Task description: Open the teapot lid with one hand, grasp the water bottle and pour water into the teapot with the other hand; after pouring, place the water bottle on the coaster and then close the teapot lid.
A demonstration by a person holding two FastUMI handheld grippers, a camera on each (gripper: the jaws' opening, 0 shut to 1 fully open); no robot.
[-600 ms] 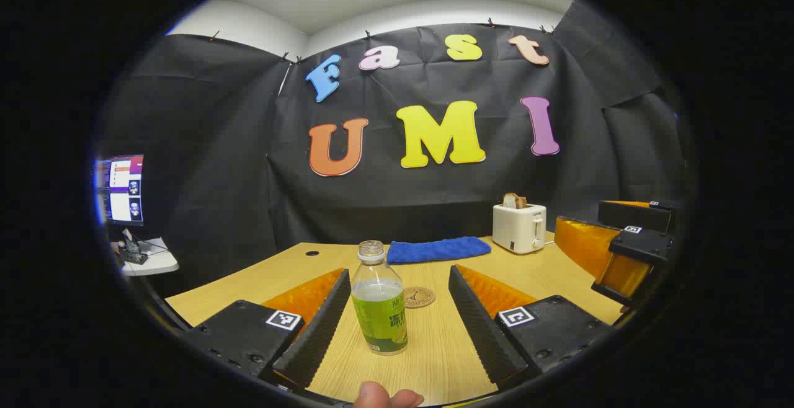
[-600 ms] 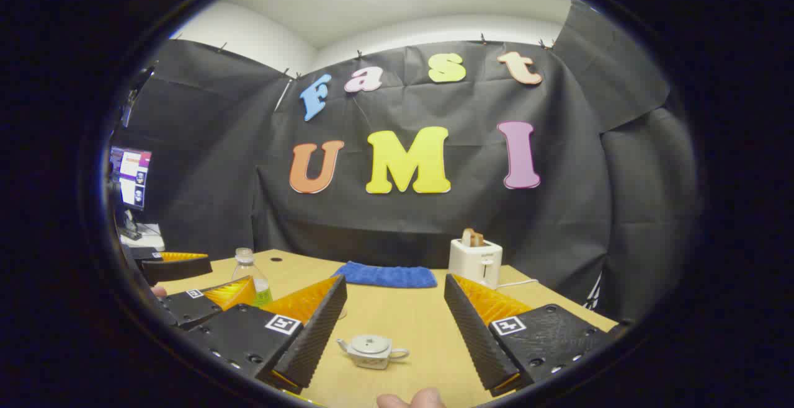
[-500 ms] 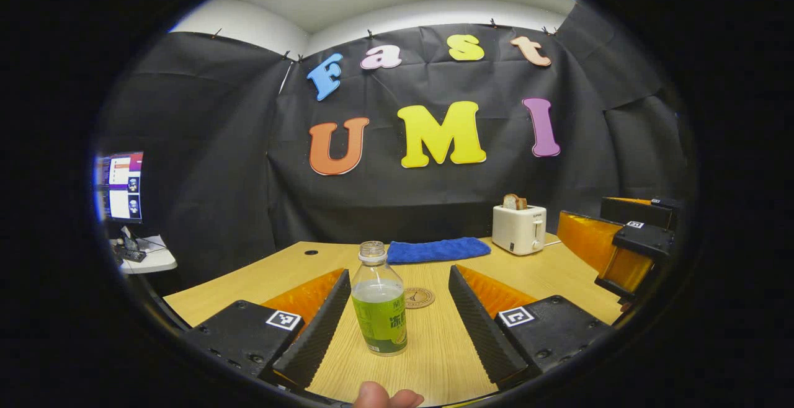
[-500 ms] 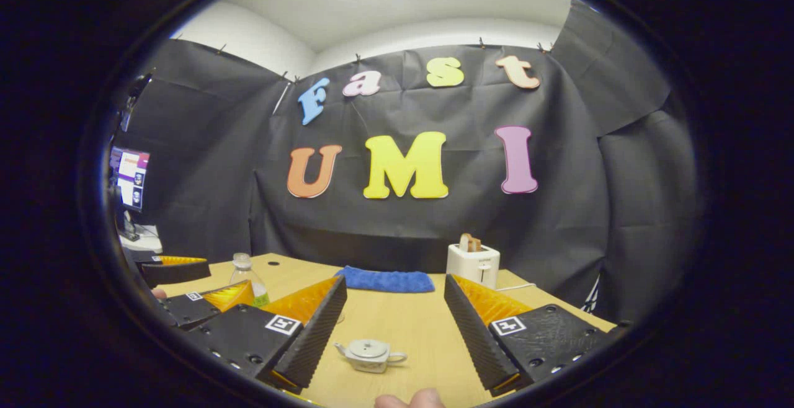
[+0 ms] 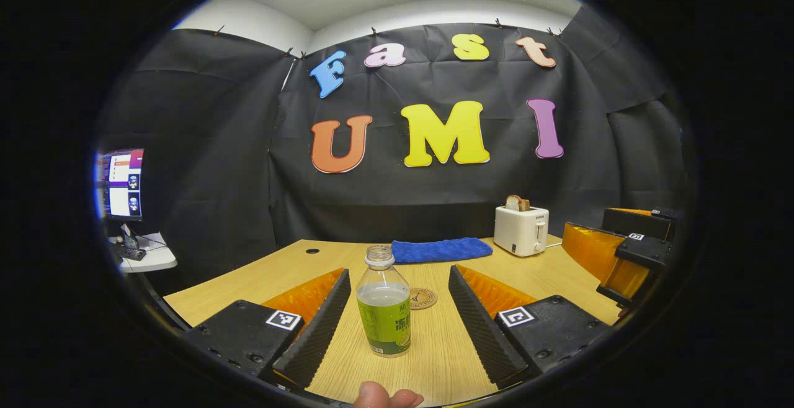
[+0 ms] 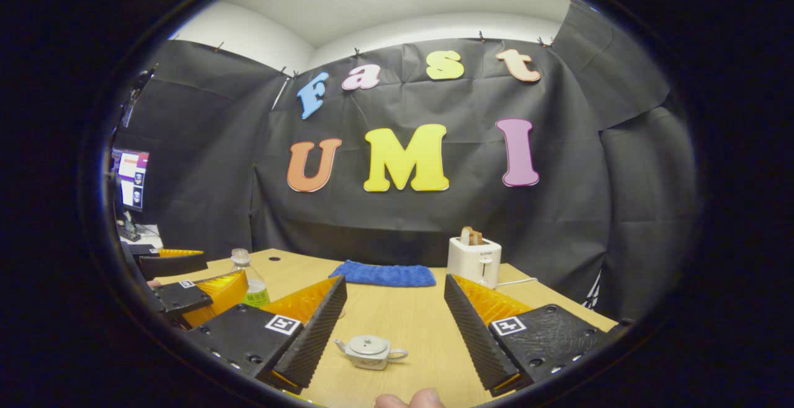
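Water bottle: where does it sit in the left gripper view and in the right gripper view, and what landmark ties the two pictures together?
Left gripper view: the water bottle stands uncapped at centre bottom, between the left tool's open fingers, untouched.
Right gripper view: the water bottle is at far left, partly hidden behind the left tool.
Shared landmark: the white toaster beside the blue towel at the table's far edge.
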